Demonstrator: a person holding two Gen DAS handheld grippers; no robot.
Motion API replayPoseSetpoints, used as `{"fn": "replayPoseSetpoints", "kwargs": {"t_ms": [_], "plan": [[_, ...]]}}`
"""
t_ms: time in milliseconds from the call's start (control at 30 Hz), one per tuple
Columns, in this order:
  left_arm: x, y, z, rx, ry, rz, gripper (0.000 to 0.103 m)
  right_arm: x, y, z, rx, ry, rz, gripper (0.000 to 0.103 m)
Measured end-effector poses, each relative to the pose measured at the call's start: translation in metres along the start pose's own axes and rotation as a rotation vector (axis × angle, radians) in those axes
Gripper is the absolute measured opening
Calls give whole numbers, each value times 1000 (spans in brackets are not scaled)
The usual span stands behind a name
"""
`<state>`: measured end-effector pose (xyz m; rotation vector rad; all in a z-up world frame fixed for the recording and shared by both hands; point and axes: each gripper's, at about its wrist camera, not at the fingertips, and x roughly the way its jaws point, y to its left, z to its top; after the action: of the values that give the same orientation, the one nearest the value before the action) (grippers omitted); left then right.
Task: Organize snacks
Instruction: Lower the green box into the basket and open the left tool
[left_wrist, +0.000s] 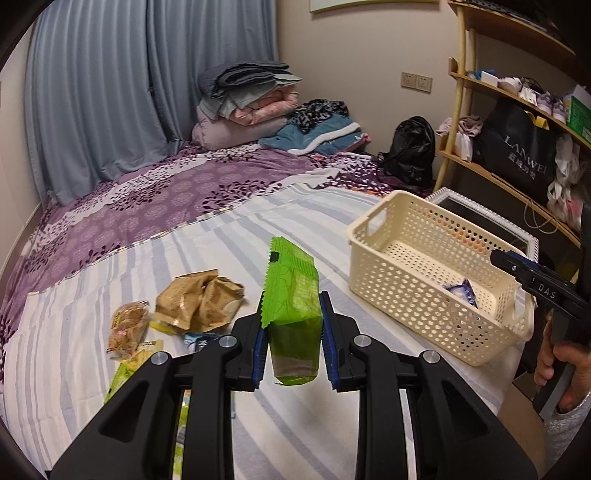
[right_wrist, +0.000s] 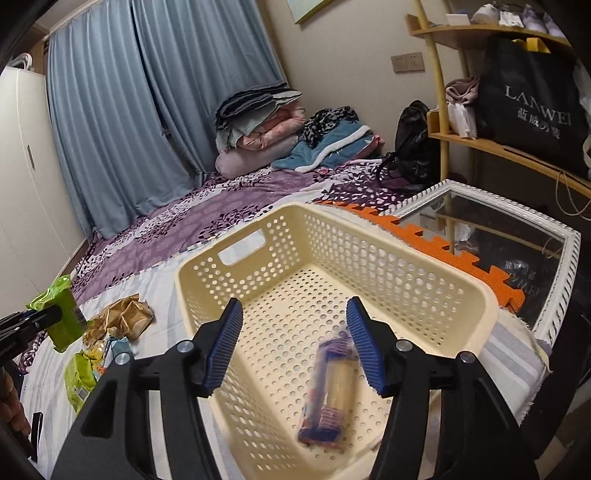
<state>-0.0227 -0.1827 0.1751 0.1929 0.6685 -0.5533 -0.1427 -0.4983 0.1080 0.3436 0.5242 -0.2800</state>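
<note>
Left gripper clamped on green snack pack, cream basket at 3 o'clock on striped bedspread, right gripper jaws apart over it, blue packet loose inside, gold wrappers at 9 o'clock.

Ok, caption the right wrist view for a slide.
Open right gripper above the cream basket, blue snack packet inside.

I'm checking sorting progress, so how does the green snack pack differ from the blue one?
The green snack pack is clamped upright in the left gripper above the bed; the blue snack pack lies in the basket, blurred, below the right gripper's open jaws. Green looks bulkier, blue slimmer. Both are sealed wrappers.
</note>
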Motion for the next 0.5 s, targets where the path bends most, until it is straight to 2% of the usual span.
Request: {"fn": "replayPoseSetpoints", "kwargs": {"t_ms": [200, 500], "plan": [[14, -36, 14, 45, 14, -71, 25, -9, -11, -7, 11, -14, -8, 59], [40, -110, 37, 118, 32, -237, 25, -23, -28, -13, 29, -39, -39, 59]]}}
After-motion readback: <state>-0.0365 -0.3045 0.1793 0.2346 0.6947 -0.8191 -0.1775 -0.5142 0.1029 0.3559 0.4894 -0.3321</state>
